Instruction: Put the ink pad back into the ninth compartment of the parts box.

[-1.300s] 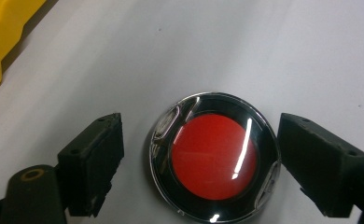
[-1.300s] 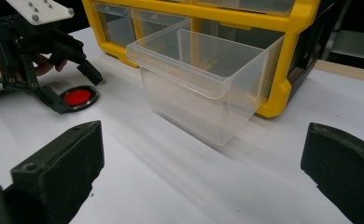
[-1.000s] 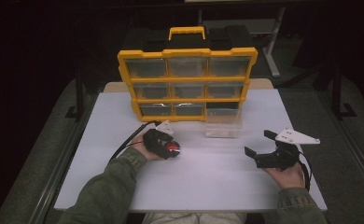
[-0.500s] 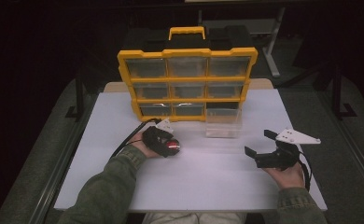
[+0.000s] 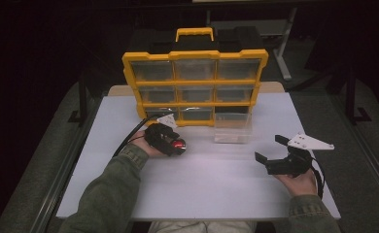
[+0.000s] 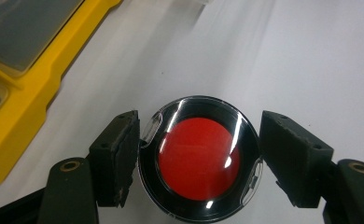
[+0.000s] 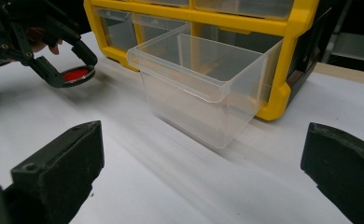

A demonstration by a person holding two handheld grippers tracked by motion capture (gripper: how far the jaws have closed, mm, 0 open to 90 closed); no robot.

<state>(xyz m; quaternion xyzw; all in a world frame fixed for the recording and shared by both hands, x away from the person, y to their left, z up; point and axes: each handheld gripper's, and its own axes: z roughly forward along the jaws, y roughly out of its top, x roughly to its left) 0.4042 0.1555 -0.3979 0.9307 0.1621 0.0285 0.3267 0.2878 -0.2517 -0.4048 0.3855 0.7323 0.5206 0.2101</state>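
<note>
The white table (image 5: 202,184) carries a yellow drawer organiser (image 5: 195,82) standing upright at its far edge, just as it did a second ago. One clear plastic drawer (image 5: 232,127) sits out on the table, touching the organiser's lower right corner, unmoved. The right gripper (image 5: 271,151) rests near the table's right edge with its jaws wide apart and nothing between them, where it was before. The left gripper (image 6: 199,149) lies low in front of the organiser; its jaws flank a round red disc in a clear case (image 6: 199,157), with the left one touching and a slight gap at the right. The disc has barely shifted since the earlier frames.
</note>
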